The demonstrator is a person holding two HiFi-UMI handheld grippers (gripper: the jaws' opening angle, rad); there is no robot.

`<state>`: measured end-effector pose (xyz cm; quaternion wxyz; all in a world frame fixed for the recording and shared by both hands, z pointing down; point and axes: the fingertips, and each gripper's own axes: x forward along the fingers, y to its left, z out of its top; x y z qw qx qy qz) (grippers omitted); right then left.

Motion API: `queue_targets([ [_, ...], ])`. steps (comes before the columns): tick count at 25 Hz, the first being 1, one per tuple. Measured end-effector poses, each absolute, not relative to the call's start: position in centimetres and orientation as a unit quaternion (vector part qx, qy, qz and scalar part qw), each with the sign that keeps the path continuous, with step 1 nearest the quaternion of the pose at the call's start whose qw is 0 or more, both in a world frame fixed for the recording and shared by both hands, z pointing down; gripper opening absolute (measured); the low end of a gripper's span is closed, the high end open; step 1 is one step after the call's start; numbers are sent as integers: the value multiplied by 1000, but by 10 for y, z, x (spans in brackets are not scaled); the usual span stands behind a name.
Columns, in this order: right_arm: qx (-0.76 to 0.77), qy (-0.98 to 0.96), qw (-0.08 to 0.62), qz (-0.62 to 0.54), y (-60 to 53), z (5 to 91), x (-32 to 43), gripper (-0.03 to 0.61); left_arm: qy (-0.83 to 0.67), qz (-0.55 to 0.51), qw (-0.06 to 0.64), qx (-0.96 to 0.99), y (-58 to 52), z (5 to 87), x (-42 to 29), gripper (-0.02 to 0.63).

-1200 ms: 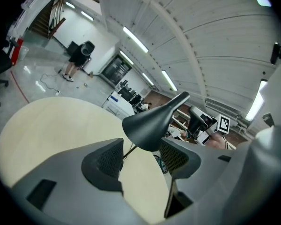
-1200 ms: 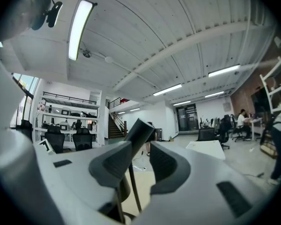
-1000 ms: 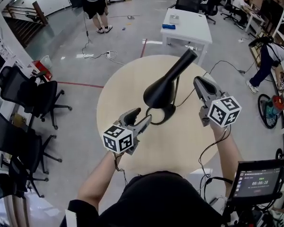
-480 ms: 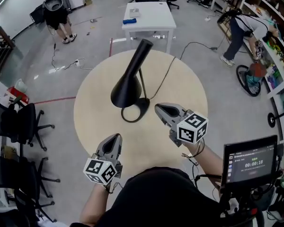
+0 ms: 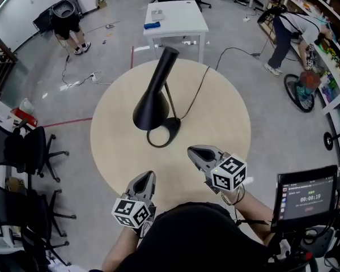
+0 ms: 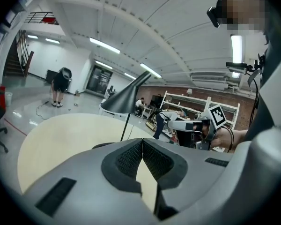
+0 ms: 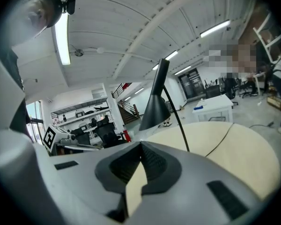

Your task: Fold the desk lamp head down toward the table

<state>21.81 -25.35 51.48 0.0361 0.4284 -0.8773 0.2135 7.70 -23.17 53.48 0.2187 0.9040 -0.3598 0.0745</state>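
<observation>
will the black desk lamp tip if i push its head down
Likely tippy: the big shade hangs to one side of a thin stem over a small round base. It might slide too; the tabletop looks smooth.

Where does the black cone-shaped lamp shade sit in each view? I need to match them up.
Head view: black cone-shaped lamp shade just left of centre, upper half.
Left gripper view: shade centre-left, tilted up to the right.
Right gripper view: shade at centre, nearly upright.
Shared landmark: round beige table.
</observation>
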Motion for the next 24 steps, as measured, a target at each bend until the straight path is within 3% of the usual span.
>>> queue_targets([
  [24, 425, -877, 51, 218, -236, 545, 192, 5, -354, 99, 240, 899, -227, 555, 81, 5],
])
